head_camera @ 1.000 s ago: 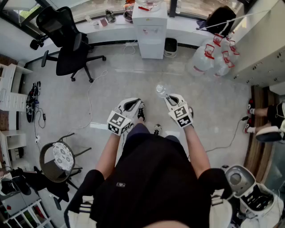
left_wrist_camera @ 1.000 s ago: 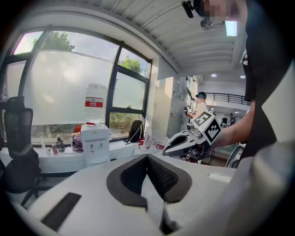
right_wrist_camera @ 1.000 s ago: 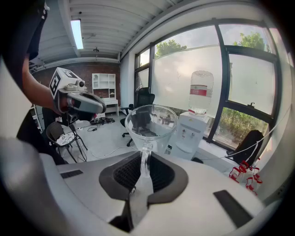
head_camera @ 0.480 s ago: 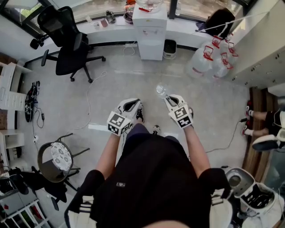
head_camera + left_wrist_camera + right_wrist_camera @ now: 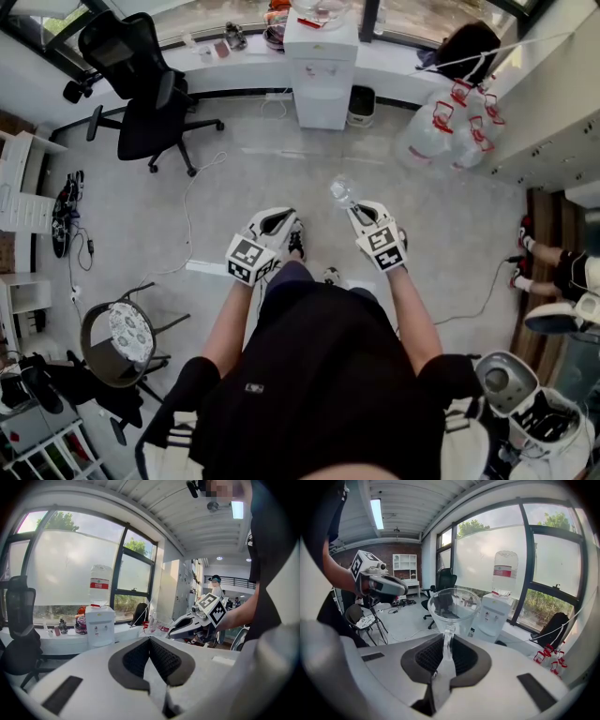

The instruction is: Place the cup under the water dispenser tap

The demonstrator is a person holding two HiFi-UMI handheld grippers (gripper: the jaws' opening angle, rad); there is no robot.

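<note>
The white water dispenser (image 5: 321,67), with a bottle on top, stands against the window ledge across the floor, well ahead of both grippers. My right gripper (image 5: 351,208) is shut on the wall of a clear plastic cup (image 5: 339,192) and holds it upright in the air. In the right gripper view the cup (image 5: 453,607) rises from between the pads, and the dispenser (image 5: 493,615) shows behind it. My left gripper (image 5: 274,223) hangs beside it to the left, shut with nothing in it. Its pads (image 5: 160,657) meet in the left gripper view, and the dispenser (image 5: 100,626) is far off.
A black office chair (image 5: 141,89) stands at the far left and a round-seat chair (image 5: 127,328) at the near left. Large water jugs (image 5: 448,127) sit right of the dispenser, with a dark bin (image 5: 360,99) beside it. A cable (image 5: 192,202) lies across the floor. A person's legs (image 5: 562,281) show at the right edge.
Both grippers and the cup keep almost the same place in the head view. The dispenser has shifted slightly right in it. The legs at the right edge have moved down.
</note>
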